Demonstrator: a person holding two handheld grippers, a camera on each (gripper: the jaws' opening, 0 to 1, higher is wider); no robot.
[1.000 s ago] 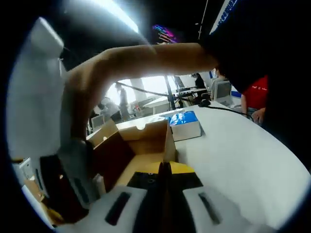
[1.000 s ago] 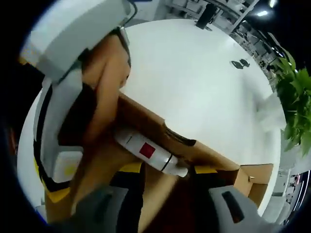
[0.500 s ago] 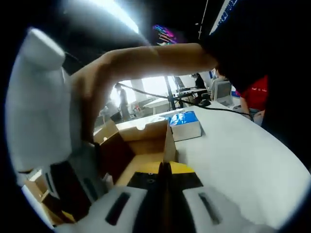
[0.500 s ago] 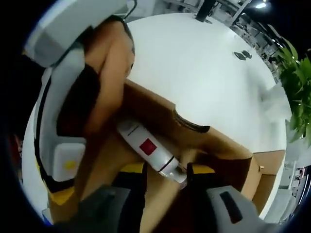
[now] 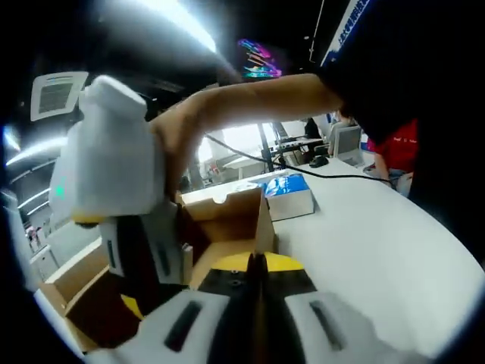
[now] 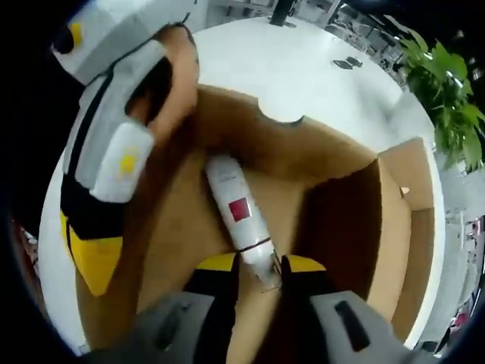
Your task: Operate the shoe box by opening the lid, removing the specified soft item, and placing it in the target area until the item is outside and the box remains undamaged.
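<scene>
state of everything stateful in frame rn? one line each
shoe box: lid open, walls look undamaged
white tube: lying on the box floor, cap end between the right jaws
right gripper: closed onto the tube's cap end
left gripper: shut, holding nothing

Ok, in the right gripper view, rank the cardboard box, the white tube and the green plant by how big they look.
1. Cardboard box, clearly the largest.
2 and 3. White tube and green plant look about alike; the plant sits much farther away and is cut by the edge, so ranking them is unsure.
</scene>
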